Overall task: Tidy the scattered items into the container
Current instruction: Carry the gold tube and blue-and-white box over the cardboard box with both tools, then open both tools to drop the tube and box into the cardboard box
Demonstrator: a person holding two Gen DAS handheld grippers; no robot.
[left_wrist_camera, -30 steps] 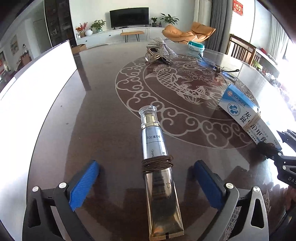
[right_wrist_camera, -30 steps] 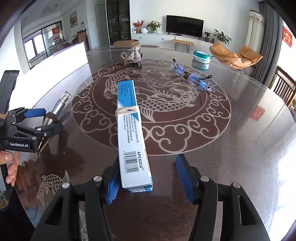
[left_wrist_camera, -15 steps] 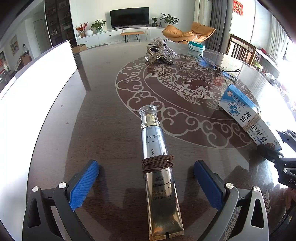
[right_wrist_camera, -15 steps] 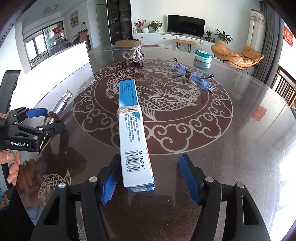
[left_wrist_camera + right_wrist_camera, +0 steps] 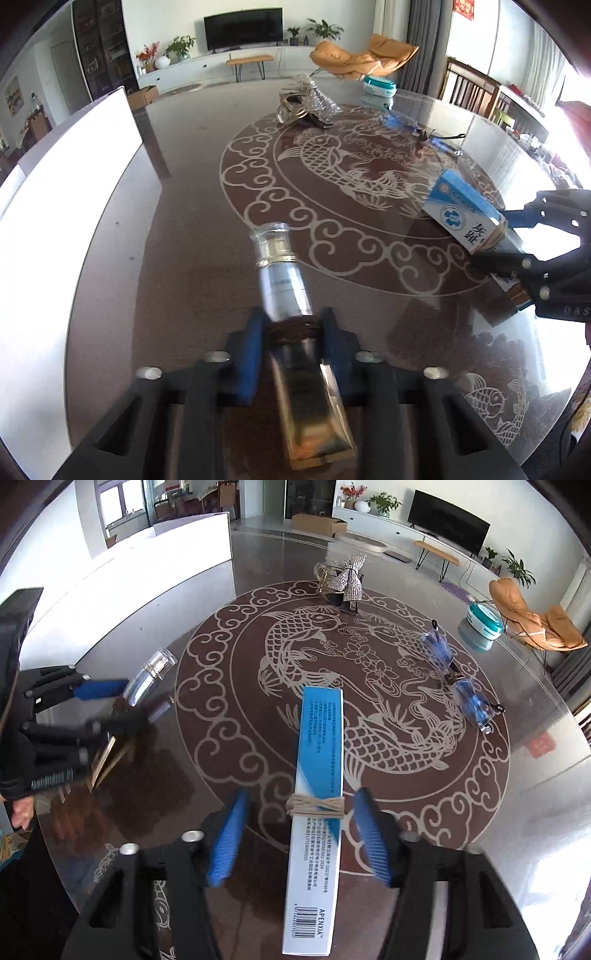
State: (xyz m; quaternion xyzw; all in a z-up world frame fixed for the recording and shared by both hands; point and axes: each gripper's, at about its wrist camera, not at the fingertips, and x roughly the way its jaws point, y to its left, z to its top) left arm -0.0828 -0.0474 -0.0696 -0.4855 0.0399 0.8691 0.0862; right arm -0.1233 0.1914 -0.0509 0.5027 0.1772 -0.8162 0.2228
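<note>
My left gripper has its jaws closing, and the blue pads press the silver tube at its brown cord wrap; it also shows in the right wrist view as the left gripper. The tube's clear cap points away over the table. The blue-and-white box, bound with a rubber band, lies between the pads of my right gripper. Those jaws are closing, with a gap still showing on each side of the box. The white container stands at the table's left.
On the dark glass table with a fish pattern lie a sparkly bow clip, blue glasses and a teal round case. Chairs stand beyond the far right edge. A hand holds the left gripper.
The left jaws have gone from wide apart to clamped on the tube at the cord. The right gripper has slid forward along the box to the rubber band and rolled.
</note>
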